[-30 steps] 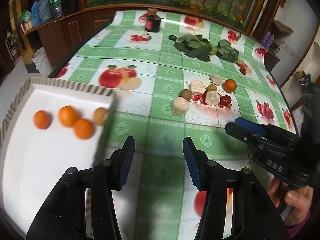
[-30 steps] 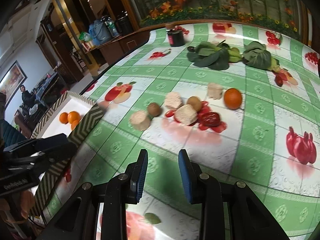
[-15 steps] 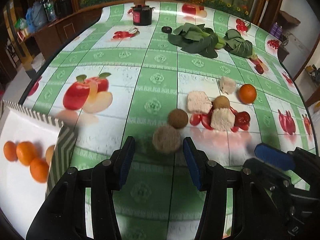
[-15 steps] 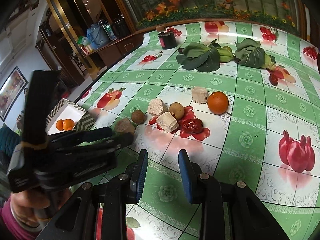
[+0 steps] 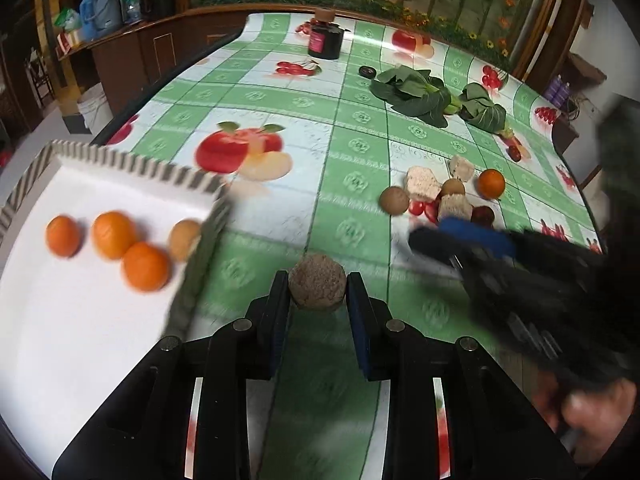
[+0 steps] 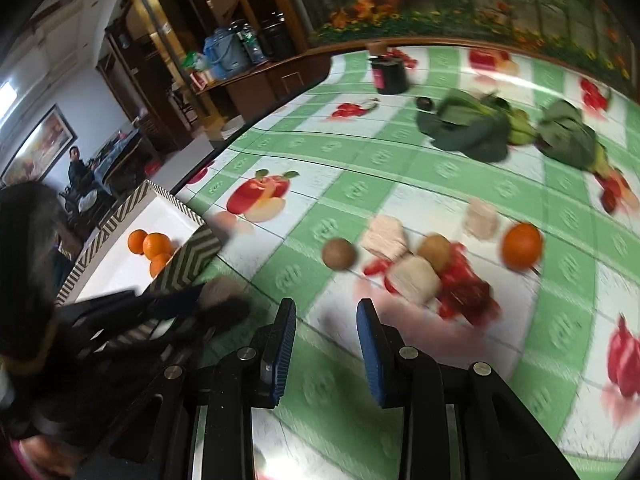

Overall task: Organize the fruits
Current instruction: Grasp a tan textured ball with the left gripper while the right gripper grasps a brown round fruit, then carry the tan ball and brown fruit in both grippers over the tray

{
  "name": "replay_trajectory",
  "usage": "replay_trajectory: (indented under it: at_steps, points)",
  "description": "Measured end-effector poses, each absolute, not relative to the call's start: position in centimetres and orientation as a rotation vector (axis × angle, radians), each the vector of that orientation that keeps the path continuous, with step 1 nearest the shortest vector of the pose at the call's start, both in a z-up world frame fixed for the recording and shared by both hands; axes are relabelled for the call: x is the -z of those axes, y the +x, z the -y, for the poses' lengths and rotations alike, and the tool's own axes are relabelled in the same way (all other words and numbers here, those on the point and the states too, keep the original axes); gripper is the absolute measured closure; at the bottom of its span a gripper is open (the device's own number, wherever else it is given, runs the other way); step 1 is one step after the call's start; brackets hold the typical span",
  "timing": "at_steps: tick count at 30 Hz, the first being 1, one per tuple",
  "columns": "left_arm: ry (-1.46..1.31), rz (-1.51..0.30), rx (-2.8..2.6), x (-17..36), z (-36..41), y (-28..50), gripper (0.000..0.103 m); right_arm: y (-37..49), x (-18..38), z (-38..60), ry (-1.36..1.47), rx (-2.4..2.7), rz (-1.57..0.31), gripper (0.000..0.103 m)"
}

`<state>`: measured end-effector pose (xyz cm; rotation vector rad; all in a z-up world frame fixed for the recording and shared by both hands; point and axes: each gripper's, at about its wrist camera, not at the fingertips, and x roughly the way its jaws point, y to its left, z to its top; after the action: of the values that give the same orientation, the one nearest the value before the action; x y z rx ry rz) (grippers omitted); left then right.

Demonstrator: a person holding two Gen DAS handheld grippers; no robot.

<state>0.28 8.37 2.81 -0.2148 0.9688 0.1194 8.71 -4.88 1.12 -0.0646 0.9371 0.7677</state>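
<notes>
While the left gripper [image 5: 318, 294] is clamped on a rough brown round fruit [image 5: 317, 287], its blue pads pressed against both sides, that fruit sits just right of the white tray [image 5: 80, 320], above the green-checked tablecloth [image 5: 280, 96]. Tray has a striped zigzag rim; inside it lie three oranges [image 5: 113, 234] and one tan fruit [image 5: 185, 239] against the right wall. That rim corner stands between the held fruit and the tray floor.

Right gripper [image 6: 326, 320] hangs over bare cloth, jaws parted, nothing between them. In the left wrist view it shows blurred at right, a hand [image 5: 592, 416] behind it, low in front of the remaining pile.

The pile, mid-table: a brown fruit [image 6: 339, 253] at its left edge, pale rough chunks [image 6: 387, 236], another tan fruit [image 6: 436, 248], and a lone orange [image 6: 522, 246] at the right end. Red bits there partly belong to the cloth print, hard to separate.

Farther back: leafy greens [image 5: 416, 92] in two bunches, a dark jar [image 5: 325, 38] with a cork lid, and a small dark round object [image 5: 367, 72] near the greens. Wooden cabinets [image 5: 132, 56] along the far left edge.
</notes>
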Motion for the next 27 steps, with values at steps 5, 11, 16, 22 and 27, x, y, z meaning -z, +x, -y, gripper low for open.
replay_trajectory:
  at_steps: [5, 11, 16, 22, 27]
  points:
    - [-0.236, -0.955, -0.108, -3.7, -9.3, -1.6, 0.075, 10.2, -0.6, 3.0, -0.102, -0.734, -0.926, 0.073]
    - [-0.245, -0.938, -0.107, -4.5, -10.3, -2.5, 0.075, 11.3, 0.3, 1.4, -0.149, -0.712, -0.911, 0.081]
    - [-0.254, -0.919, -0.112, -5.2, -11.3, -3.2, 0.075, 10.2, 0.0, 1.5, -0.178, -0.692, -0.895, 0.082]
    - [-0.238, -0.897, -0.130, -6.1, -12.1, -4.3, 0.075, 7.9, -1.9, 3.2, -0.079, -0.722, -0.871, 0.082]
    - [-0.224, -0.885, -0.166, -6.3, -13.1, -5.4, 0.075, 5.0, -3.6, 2.9, -0.033, -0.777, -0.843, 0.082]
